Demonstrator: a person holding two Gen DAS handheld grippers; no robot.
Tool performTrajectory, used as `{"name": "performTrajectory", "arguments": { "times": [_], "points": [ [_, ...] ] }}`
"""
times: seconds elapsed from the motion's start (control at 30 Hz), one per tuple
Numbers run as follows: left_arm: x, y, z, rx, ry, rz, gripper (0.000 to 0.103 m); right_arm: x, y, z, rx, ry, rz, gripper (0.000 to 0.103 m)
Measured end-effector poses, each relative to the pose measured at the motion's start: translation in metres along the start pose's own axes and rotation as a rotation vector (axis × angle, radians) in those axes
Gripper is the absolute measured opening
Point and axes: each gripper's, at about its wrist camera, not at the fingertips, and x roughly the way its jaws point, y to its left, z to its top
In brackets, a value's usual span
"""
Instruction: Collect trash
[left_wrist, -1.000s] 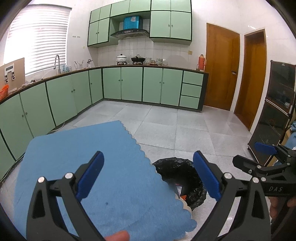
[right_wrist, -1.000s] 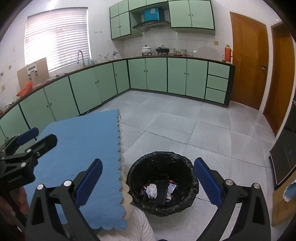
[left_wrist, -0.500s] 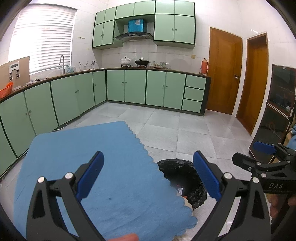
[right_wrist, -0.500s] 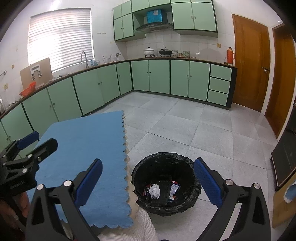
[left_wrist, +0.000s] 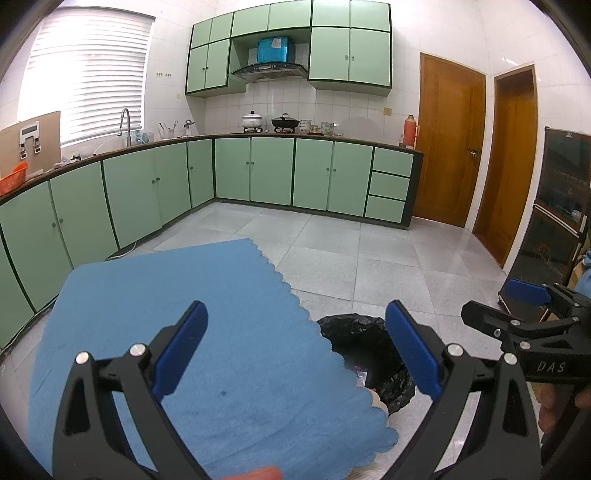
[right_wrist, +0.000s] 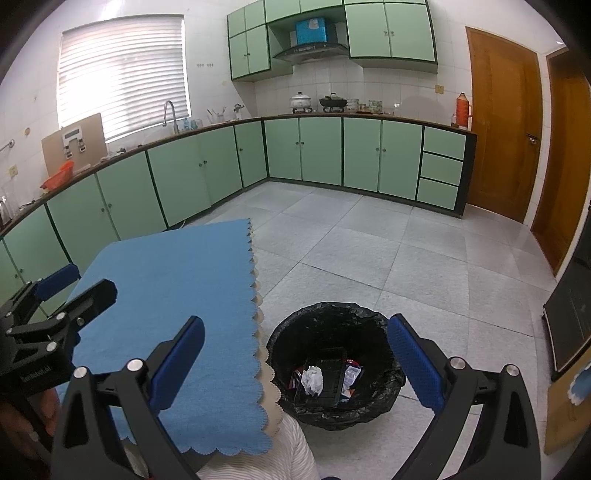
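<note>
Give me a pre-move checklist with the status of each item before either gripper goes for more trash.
1. Left gripper open and holding nothing: ok.
2. Right gripper open and holding nothing: ok.
3. Bin upright on the floor beside the blue cloth, liner in place: ok.
4. Room left in the bin: ok; crumpled paper and wrappers lie low at the bottom.
5. Trash left on the cloth to pick up: not ok; none shows in either view.
6. Trash elsewhere, outside both views: cannot tell.
</note>
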Motion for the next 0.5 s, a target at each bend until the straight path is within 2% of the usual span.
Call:
{"name": "performTrajectory", "arguments": {
  "times": [0.5],
  "points": [
    [0.0015,-0.0010,0.0008,-0.002,0.004,0.002,0.094,0.0050,-0.0008,-0.0012,0.004,0.008,0.001,0.097]
  ]
}}
